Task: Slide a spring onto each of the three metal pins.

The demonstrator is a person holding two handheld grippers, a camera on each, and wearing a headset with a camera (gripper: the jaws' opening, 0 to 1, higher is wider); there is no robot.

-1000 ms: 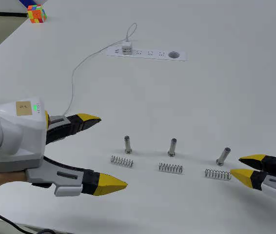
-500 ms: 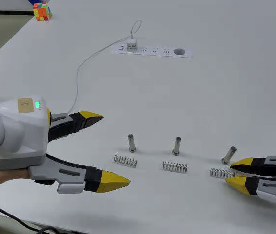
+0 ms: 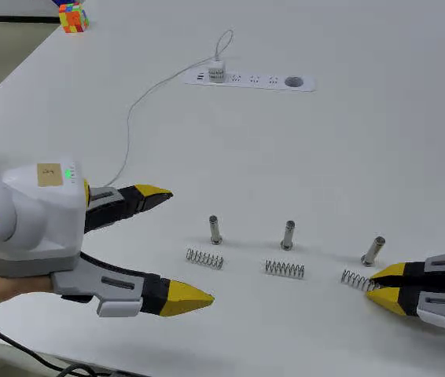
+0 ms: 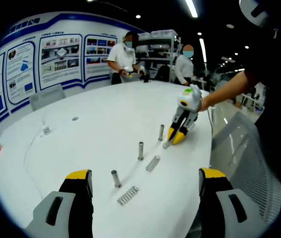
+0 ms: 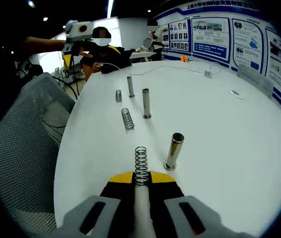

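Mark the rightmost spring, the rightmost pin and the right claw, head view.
rightmost spring [image 3: 354,279]: head view, middle of the coils.
rightmost pin [image 3: 373,250]: head view, middle of the shaft.
right claw [image 3: 373,285]: head view, midway between its yellow tips.

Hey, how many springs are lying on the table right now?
3 small coiled metal springs, flat on the white table: left spring, middle spring, and right spring, its end between the jaws of the right gripper.
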